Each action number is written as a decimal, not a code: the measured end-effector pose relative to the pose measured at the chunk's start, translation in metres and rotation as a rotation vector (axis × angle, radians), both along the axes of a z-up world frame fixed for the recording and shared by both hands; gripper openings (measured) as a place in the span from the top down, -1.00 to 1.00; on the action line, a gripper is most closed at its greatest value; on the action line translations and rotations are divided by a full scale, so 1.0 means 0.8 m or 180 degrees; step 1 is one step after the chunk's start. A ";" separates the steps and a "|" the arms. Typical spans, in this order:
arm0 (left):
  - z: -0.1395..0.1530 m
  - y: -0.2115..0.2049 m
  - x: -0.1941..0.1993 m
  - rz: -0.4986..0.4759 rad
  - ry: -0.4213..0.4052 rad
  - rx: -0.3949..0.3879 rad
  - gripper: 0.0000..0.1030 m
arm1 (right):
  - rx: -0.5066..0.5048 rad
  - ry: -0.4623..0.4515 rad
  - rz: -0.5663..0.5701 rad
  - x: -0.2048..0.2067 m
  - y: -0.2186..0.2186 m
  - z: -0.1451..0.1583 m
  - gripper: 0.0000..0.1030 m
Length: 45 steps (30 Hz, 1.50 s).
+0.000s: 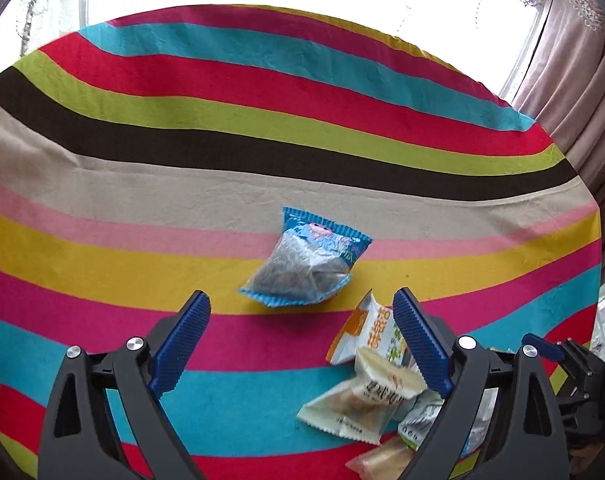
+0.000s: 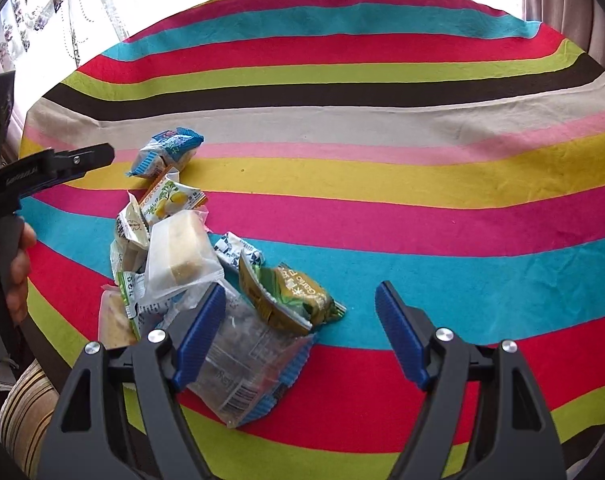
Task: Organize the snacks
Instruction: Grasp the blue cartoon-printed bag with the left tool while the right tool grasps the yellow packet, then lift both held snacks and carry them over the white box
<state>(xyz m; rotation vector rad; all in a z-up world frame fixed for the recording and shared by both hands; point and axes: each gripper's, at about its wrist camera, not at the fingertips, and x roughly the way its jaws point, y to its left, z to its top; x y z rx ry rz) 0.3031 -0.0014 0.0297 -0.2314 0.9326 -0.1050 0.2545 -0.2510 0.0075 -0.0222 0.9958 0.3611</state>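
You are holding both tools tilted steeply down over the striped cloth [image 1: 262, 152] on the bench. Your left tool [image 1: 302, 332] is standing with its blue pads spread wide and nothing between them. A blue packet [image 1: 306, 264] is lying just above the gap between those pads, near the middle of the left wrist view, on the pink and yellow stripes and apart from both pads. The pile of snacks [image 1: 378, 396] is sitting at the lower right of that view, partly behind the right-hand pad.

Your right tool [image 2: 300, 332] is also gaping wide and gripping nothing. In the right wrist view, a clear packet with a barcode [image 2: 246, 364] is lying low in the frame, partly behind the left-hand pad. A green and gold packet [image 2: 290, 296] is resting just above it, near the gap's upper left. The other snacks are trailing toward the upper left, ending at the blue packet. Your hand [image 2: 20, 272] is showing at the left edge, gripping the other tool's handle.
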 end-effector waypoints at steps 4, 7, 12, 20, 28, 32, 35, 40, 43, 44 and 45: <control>-0.026 0.005 0.049 0.0061 0.0270 -0.0120 -0.72 | 0.0097 0.0085 0.0044 0.020 -0.002 -0.004 -0.27; -0.045 0.004 0.069 0.0054 0.0487 -0.0165 -0.53 | 0.0146 0.0148 0.0131 0.030 0.002 -0.008 0.10; -0.054 -0.019 0.069 -0.0204 0.0593 -0.0138 -0.35 | 0.0148 0.0182 0.0286 0.029 0.016 -0.014 0.38; -0.059 -0.055 0.016 -0.0389 0.0656 -0.0041 -0.15 | 0.0191 0.0192 0.0408 -0.010 0.031 -0.012 0.47; -0.059 -0.051 -0.060 -0.0144 0.0543 -0.0121 -0.02 | 0.0248 0.0150 0.0370 -0.060 0.022 -0.006 0.56; -0.059 -0.051 -0.090 -0.0056 0.0538 -0.0194 0.00 | 0.0288 0.0125 0.0320 -0.078 0.011 -0.002 0.64; -0.053 -0.038 -0.111 0.0124 0.0428 -0.0260 0.03 | 0.0343 0.0022 0.0198 -0.086 -0.003 0.007 0.65; -0.028 -0.009 -0.137 0.0450 0.0162 -0.0338 0.04 | 0.0446 -0.0174 -0.0032 -0.100 -0.034 0.031 0.65; -0.008 0.004 -0.157 0.0592 -0.0032 -0.0359 0.04 | 0.0504 -0.0247 -0.0101 -0.115 -0.043 0.044 0.65; -0.002 0.009 -0.165 0.0639 -0.0084 -0.0367 0.04 | 0.0503 -0.0271 -0.0093 -0.122 -0.042 0.048 0.65; 0.003 0.014 -0.172 0.0675 -0.0113 -0.0378 0.04 | 0.0496 -0.0285 -0.0085 -0.131 -0.039 0.051 0.65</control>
